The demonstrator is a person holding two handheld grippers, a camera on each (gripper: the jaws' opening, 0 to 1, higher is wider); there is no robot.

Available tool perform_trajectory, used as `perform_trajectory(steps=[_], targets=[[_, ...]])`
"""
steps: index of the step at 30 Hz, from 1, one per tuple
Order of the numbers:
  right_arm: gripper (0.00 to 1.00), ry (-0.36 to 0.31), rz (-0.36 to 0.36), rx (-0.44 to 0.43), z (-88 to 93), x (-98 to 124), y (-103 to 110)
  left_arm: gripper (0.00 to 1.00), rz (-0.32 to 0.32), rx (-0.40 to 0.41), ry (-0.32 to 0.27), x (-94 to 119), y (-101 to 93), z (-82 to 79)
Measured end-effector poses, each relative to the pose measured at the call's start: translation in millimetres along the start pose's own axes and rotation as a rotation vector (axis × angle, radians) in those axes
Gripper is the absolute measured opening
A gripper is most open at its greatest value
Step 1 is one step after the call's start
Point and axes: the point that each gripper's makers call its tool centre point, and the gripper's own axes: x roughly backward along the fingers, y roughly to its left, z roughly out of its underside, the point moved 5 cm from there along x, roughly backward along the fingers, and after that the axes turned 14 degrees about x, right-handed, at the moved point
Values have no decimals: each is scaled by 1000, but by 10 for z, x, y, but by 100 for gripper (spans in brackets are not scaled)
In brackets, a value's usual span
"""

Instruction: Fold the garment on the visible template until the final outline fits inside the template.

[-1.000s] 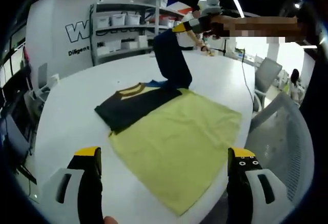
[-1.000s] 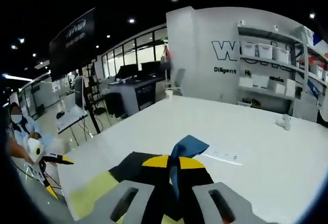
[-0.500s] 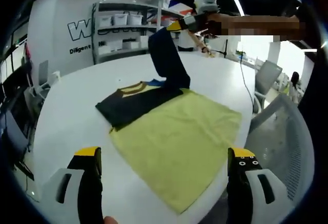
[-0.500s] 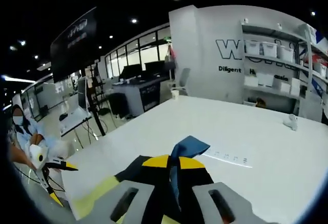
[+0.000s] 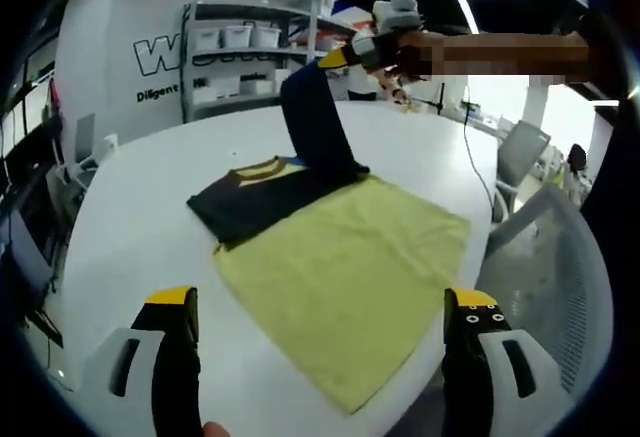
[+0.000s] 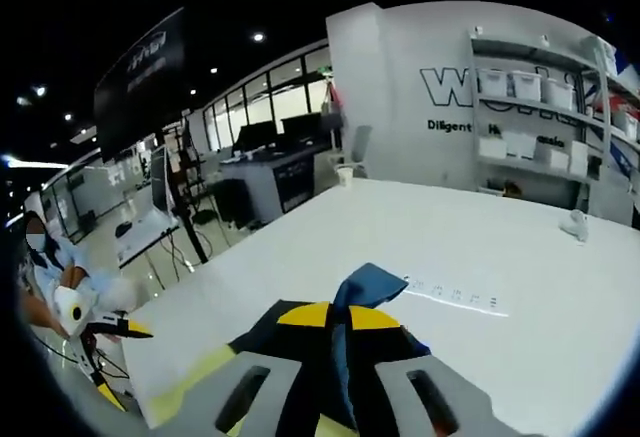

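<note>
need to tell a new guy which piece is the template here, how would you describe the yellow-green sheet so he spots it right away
Start at the big white table. The template is the flat yellow-green rectangular sheet spread on it, reaching the table's near edge, in the left gripper view. The dark garment with the yellow collar lies partly on its far corner, one end lifted by the right gripper; the sheet is the plain, pale, single-colour piece lying flat.
</note>
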Motion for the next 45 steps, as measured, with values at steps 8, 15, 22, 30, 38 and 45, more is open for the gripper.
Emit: perform_trajectory(steps=[8,15,22,30,38,45], targets=[[0,21,-13,-15,132,-112,106,98,-4,19,-4,31,40,20],[0,49,-22,-30,249,-181,169,98,-5,35,-4,36,60,51],[0,70,-29,-39,336,-278,264,99,2,29,1,27,27,87],[0,89,-45,-50,414,-398,346,99,-1,38,4,50,41,116],[0,111,-53,-54,495,-516,384,98,-5,47,-4,60,61,103],[0,125,-63,-70,581,-619,395,98,-1,52,-4,56,47,98]])
